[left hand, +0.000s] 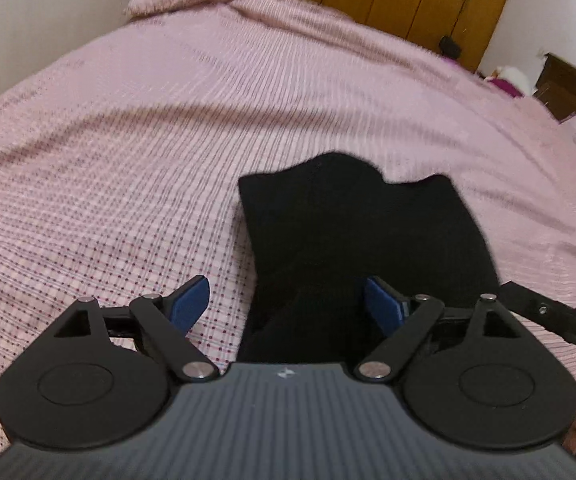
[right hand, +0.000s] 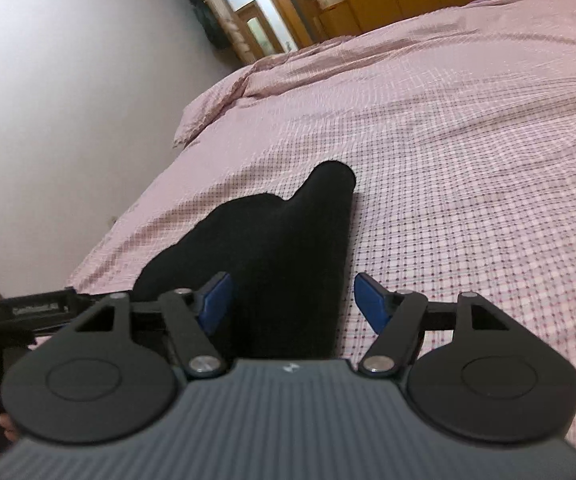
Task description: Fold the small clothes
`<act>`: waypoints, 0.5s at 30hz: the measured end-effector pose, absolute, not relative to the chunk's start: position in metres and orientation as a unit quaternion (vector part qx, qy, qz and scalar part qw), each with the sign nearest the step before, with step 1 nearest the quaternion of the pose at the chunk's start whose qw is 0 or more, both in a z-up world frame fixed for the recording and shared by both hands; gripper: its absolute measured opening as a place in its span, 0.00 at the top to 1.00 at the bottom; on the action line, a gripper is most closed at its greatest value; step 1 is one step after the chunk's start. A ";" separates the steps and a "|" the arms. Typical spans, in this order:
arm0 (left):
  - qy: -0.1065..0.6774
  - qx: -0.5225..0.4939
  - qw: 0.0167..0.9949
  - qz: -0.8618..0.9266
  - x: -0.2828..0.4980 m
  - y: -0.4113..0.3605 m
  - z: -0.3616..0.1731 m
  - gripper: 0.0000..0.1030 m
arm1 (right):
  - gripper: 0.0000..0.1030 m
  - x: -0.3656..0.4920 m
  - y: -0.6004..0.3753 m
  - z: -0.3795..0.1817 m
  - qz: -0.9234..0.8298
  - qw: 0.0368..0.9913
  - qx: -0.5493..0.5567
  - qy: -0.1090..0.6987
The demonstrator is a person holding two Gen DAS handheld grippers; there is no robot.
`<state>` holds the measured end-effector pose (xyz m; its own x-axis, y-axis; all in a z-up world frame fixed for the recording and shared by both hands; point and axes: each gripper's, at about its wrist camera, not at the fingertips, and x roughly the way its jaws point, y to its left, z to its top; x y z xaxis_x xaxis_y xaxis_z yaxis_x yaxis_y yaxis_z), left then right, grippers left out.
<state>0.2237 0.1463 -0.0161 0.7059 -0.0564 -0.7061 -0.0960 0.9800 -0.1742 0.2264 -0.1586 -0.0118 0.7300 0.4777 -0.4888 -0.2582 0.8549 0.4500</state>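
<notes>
Between both tools' spread fingers — left tool (left hand: 286, 307), right tool (right hand: 292, 303) — black garment (left hand: 351, 240) is laid flat on pink checked bed (left hand: 128, 168); nothing gripped.

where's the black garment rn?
The black garment lies flat on the pink checked bedspread, directly ahead of both open grippers: left gripper, right gripper.

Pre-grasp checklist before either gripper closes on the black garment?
1. Left gripper open: ok, blue pads spread wide.
2. Right gripper open: ok, pads apart.
3. Black garment near end between each gripper's fingers: ok in both wrist views.
4. Garment lying flat on the pink checked bedspread: not ok, far edge uneven, one part juts out.
5. Pads touching fabric: cannot tell.
6. Grippers clear of each other: ok, the right one shows at the left view's edge, apart.
</notes>
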 end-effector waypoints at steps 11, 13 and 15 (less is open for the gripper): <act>0.412 -0.148 0.899 -0.012 0.239 0.163 -0.033 0.08 | 0.31 0.262 -0.157 -0.035 0.226 0.879 0.209 0.365; 0.412 -0.146 0.899 -0.015 0.241 0.163 -0.034 0.08 | 0.30 0.266 -0.155 -0.040 0.229 0.873 0.212 0.374; 0.412 -0.146 0.899 -0.016 0.241 0.163 -0.035 0.08 | 0.28 0.269 -0.155 -0.044 0.230 0.870 0.220 0.378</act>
